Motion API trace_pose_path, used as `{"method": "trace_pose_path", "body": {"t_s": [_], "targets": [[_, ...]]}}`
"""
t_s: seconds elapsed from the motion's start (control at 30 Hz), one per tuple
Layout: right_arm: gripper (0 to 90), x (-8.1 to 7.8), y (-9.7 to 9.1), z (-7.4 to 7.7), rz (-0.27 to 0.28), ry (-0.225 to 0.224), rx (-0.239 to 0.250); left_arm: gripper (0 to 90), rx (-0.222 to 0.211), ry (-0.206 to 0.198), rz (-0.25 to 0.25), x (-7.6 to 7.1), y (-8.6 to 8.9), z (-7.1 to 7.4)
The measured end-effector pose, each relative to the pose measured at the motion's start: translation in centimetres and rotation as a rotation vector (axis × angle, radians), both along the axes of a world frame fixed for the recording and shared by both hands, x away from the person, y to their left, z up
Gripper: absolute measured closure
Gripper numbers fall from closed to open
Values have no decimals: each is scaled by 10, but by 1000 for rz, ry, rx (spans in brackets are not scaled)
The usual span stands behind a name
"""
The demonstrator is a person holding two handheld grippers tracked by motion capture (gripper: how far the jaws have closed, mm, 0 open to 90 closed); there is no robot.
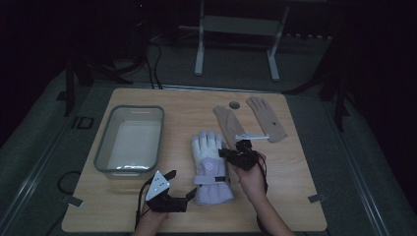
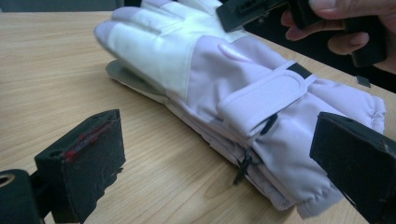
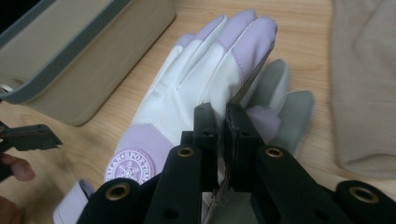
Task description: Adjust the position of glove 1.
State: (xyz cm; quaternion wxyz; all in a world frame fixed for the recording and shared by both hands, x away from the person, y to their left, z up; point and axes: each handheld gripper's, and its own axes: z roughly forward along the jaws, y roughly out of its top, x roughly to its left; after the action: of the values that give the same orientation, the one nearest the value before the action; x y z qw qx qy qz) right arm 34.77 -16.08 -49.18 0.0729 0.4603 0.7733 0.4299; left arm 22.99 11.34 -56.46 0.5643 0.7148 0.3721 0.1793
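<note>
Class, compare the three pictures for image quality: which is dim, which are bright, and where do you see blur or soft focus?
High view: dim and underexposed, the room beyond the table nearly black. Left gripper view: bright, but the lilac ski glove blurs at its fingertips. Right gripper view: bright, with the grey bin soft-edged.

two lilac-and-white ski gloves (image 1: pixel 210 164) stacked as a pair, two thin beige gloves (image 1: pixel 229 123) (image 1: pixel 267 118), one grey-rimmed bin (image 1: pixel 130 140), one small white strip (image 1: pixel 252 137), one dark round disc (image 1: pixel 234 104), two hand-held grippers (image 1: pixel 184 186) (image 1: pixel 222 152), one wooden surface (image 1: pixel 290 196)
</note>
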Motion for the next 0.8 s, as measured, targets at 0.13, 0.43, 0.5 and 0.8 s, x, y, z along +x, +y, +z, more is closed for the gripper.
{"method": "trace_pose_path", "body": {"t_s": [0.13,0.43,0.5,0.8], "targets": [[841,2,-5,-4,-28,7,-28,34,1,7,0,1,-1,0],[770,6,-10,-23,-79,36,-116,34,23,57,-10,1,-5,5],[683,4,-10,-20,-72,25,-107,35,34,67,-19,1,-7,8],[395,-4,-6,-12,-2,-8,-86,65,35,102,-66,4,-37,23]]}}
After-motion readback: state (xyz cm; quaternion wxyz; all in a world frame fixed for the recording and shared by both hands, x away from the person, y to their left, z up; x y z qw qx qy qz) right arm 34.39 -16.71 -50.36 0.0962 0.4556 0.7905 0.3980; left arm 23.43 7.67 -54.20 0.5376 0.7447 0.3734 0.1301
